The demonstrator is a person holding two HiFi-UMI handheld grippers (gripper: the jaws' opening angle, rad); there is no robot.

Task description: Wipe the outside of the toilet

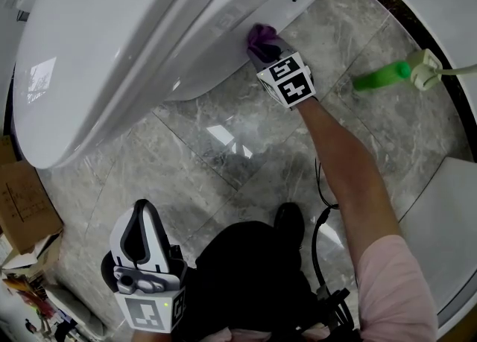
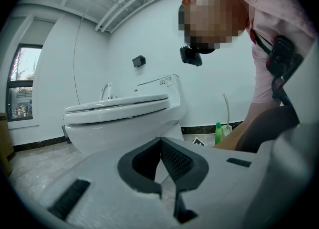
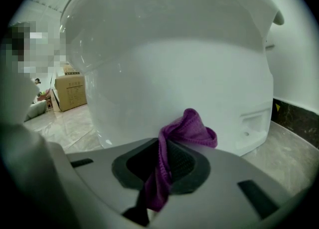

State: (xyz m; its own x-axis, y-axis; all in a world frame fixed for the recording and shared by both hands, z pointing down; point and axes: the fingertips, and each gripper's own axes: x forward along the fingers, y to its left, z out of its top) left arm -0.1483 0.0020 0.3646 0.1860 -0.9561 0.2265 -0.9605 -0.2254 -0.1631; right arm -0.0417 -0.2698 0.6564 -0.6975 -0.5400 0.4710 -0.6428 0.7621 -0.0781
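A white toilet fills the upper left of the head view, lid down. My right gripper is shut on a purple cloth, and the cloth presses against the toilet's lower side wall near the base. In the right gripper view the purple cloth bunches between the jaws right at the toilet body. My left gripper hangs low at the bottom left, away from the toilet, jaws closed with nothing between them. The left gripper view shows the toilet from the side.
A green bottle and a toilet brush holder stand on the grey marble floor at right. Cardboard boxes and clutter sit at the left edge. A white curved fixture borders the right. The person's dark-trousered leg and shoe are below.
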